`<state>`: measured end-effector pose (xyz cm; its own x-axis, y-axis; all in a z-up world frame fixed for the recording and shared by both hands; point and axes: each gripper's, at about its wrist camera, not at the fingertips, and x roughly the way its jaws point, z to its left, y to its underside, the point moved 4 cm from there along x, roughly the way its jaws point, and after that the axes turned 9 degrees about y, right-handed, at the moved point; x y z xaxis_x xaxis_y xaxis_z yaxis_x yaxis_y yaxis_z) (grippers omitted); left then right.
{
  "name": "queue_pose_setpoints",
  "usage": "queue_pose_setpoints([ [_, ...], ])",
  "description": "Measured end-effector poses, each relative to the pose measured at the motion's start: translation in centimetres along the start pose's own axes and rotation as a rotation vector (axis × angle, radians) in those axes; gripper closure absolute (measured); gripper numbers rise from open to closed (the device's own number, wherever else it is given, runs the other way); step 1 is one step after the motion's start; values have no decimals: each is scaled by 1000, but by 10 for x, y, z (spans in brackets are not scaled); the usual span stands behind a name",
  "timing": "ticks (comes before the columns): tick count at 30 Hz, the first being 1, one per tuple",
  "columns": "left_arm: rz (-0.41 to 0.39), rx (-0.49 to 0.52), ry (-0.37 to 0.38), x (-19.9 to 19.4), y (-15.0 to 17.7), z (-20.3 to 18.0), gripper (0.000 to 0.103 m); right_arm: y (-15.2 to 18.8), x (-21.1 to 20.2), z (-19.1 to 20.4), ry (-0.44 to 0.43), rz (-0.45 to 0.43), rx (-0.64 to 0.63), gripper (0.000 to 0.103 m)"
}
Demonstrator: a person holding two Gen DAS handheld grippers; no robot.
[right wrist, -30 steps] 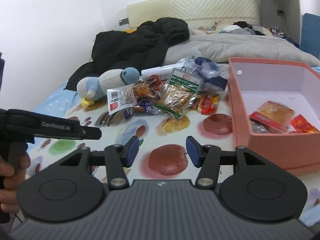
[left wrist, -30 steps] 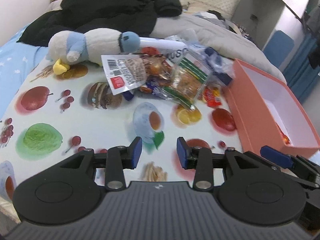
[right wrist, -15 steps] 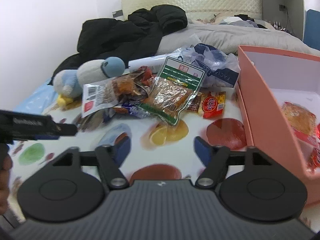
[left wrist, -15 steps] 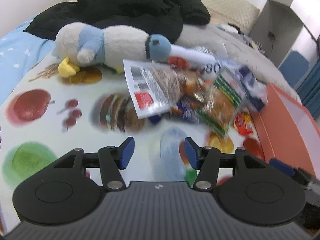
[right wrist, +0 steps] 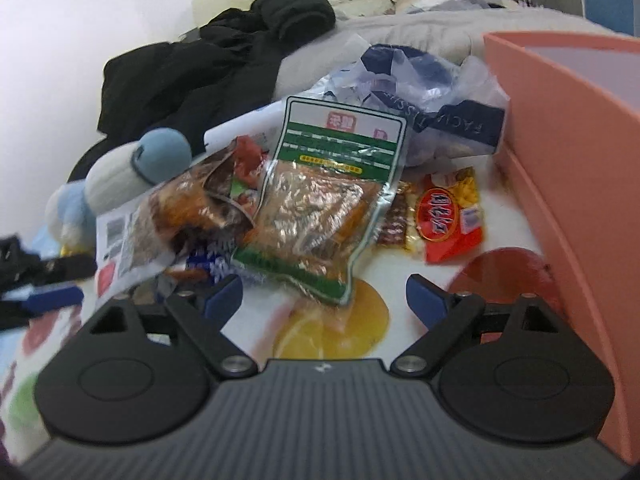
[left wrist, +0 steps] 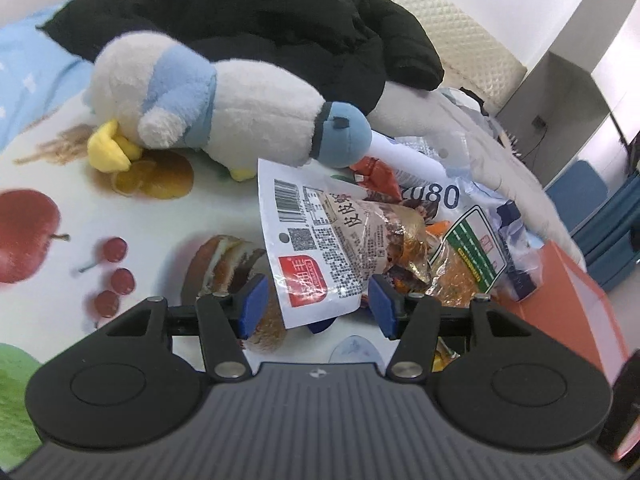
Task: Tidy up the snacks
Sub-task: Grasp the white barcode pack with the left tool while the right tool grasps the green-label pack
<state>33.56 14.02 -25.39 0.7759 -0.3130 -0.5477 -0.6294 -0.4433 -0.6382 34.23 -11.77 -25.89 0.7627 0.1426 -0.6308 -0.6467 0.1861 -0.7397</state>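
Two tools stand over the snack heap with jaws apart and nothing pinched. On the left tool (left wrist: 316, 308) the blue pads have just been opening, and the lower edge of a white packet (left wrist: 316, 252) with a barcode and a red label lies in the gap between them, though neither pad presses on it. At about one o'clock from that tool a green-bordered pouch (left wrist: 468, 264) leans against the white packet, with crumpled printed plastic bags (left wrist: 436, 196) beyond it. At eleven o'clock a plush penguin (left wrist: 208, 120) lies on its side, its blue head touching the top of the white packet, and a black jacket (left wrist: 280, 20) is heaped behind it. The right tool (right wrist: 324, 296) has just been opening too, and its jaws now stand wide; the bottom corner of the green-bordered pouch (right wrist: 320, 208) sits just ahead of the gap, at twelve o'clock. At one o'clock a red and yellow wrapper (right wrist: 448, 216) lies flat on the fruit-printed cloth (right wrist: 332, 332). At two to three o'clock rises the wall of the salmon-pink box (right wrist: 568, 168), near the wrapper; from here its inside is hidden. At nine o'clock in the right view part of the other tool shows, blurred.
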Motion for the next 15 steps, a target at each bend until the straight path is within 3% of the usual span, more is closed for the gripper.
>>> queue_pose_setpoints([
  [5, 11, -35, 23, 12, -1, 10, 55, -8, 23, 12, 5, -1, -5, 13],
  [10, 21, -43, 54, 22, 1, 14, 84, -8, 38, 20, 40, 1, -41, 14],
  [15, 28, -22, 82, 25, 5, 8, 97, -8, 38, 25, 63, -9, -70, 38],
])
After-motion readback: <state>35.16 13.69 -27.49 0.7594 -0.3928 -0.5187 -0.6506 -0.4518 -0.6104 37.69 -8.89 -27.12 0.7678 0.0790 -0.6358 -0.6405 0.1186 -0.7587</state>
